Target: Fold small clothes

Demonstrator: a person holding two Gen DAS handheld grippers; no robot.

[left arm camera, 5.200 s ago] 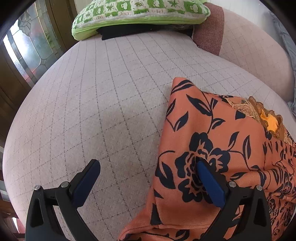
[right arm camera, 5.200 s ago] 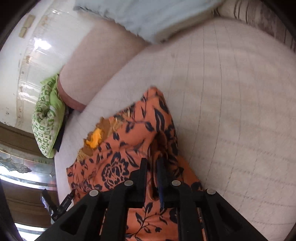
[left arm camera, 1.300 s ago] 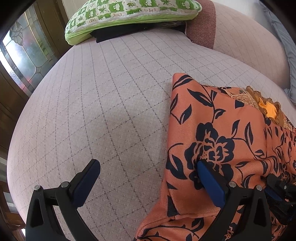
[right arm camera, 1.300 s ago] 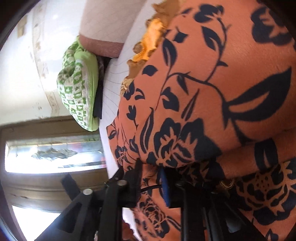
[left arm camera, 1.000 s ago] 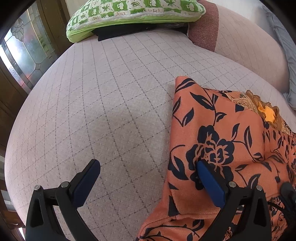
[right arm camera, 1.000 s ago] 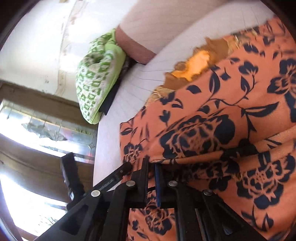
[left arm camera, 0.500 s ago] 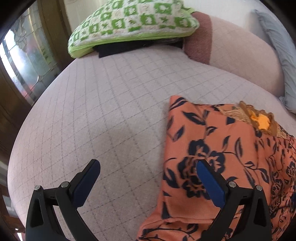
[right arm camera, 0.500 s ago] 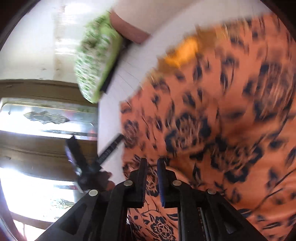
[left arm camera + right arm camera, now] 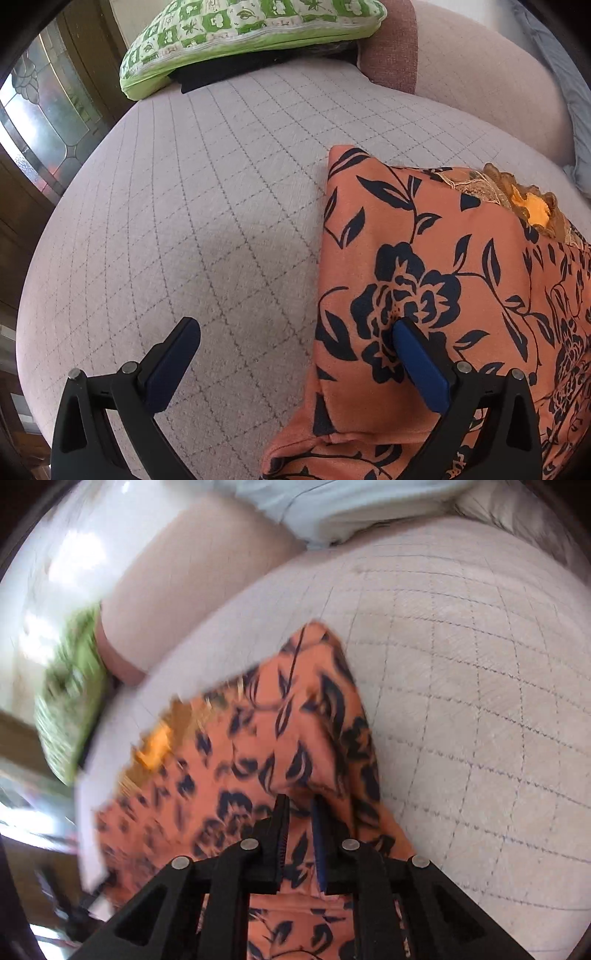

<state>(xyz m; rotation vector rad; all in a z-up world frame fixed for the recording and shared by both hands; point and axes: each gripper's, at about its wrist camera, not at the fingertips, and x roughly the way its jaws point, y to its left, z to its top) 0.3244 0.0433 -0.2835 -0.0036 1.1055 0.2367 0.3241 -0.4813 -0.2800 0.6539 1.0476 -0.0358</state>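
Note:
An orange garment (image 9: 443,258) with a dark floral print lies folded on the pale quilted seat (image 9: 221,184), with a gold trim showing at its far edge. My left gripper (image 9: 295,326) is wide open at the garment's left edge. One of its fingers (image 9: 417,362) hovers over the cloth and the other is over bare seat. In the blurred right wrist view, my right gripper (image 9: 299,801) hangs over the garment (image 9: 258,760) near its right edge. Its jaws stand a narrow gap apart and I see no cloth pinched between them.
A green patterned pillow (image 9: 251,33) lies on a dark item (image 9: 229,70) at the far end of the seat. The padded backrest (image 9: 480,74) runs behind, with a pale blue cloth (image 9: 332,506) on it. A wooden door with glass (image 9: 48,110) stands at left.
The right gripper swept across the garment to its right edge, and its jaws parted slightly from shut. The left gripper barely shifted and stayed open.

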